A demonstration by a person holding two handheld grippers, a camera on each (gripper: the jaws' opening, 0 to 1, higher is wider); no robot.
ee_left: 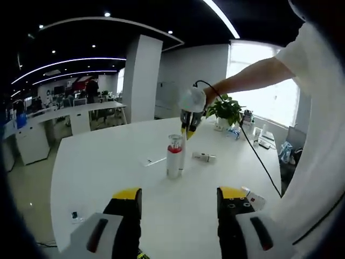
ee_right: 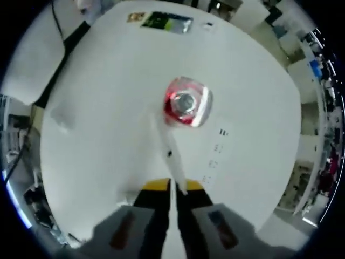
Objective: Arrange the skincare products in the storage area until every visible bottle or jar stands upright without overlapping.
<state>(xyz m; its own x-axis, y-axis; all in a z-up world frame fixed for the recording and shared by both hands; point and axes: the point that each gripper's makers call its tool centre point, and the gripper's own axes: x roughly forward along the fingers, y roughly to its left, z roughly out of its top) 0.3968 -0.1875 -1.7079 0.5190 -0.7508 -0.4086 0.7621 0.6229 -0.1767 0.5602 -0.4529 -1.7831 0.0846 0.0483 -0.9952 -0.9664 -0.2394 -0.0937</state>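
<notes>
Standing upright, the red bottle sits directly beneath the right hand-held gripper.

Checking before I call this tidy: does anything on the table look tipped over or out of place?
Yes. A small white bottle lies on its side on the white table, right of the upright red bottle. The right gripper holds a slim white tube beside that red bottle; whether it stands on its own can't be told.

The label on the red-and-white bottle is too small to read. A slim white tube, clamped in the right gripper, is partly hidden between its jaws. Small items near the potted plant are indistinct. The surface is cut off below.
</notes>
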